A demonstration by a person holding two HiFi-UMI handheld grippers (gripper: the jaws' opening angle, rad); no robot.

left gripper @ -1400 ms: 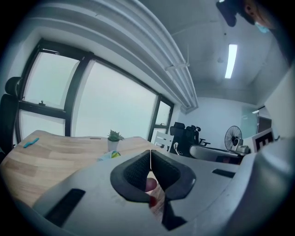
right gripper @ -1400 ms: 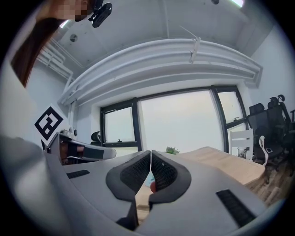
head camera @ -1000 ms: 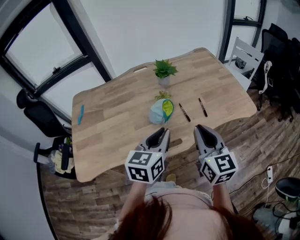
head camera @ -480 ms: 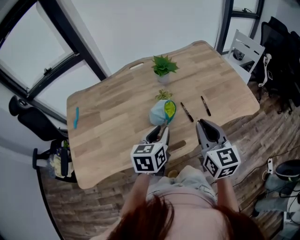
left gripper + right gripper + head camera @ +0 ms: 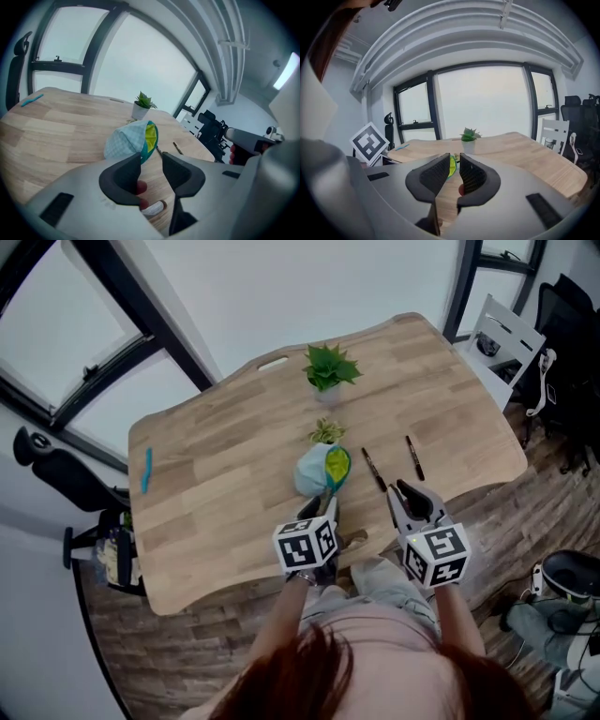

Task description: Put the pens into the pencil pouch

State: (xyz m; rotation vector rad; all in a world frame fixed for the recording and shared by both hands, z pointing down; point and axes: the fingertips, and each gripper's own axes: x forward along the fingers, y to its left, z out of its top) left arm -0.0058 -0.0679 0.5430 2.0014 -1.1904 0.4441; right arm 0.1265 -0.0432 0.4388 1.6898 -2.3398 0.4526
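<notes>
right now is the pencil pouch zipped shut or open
Open: the pencil pouch gapes along its teal zipper edge, and the yellow-green lining inside shows. Whether anything lies inside it, I cannot tell.

The head view looks steeply down on the whole light wooden desk [image 5: 234, 474] from above its near edge. Both gripper views sit low at that edge, facing across it; all three share the pale checked pouch with yellow lining [image 5: 317, 470] and the green potted plant [image 5: 328, 369]

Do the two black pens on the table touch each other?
Apart. The head view shows the left pen and the right pen lying with bare tabletop between them.
</notes>
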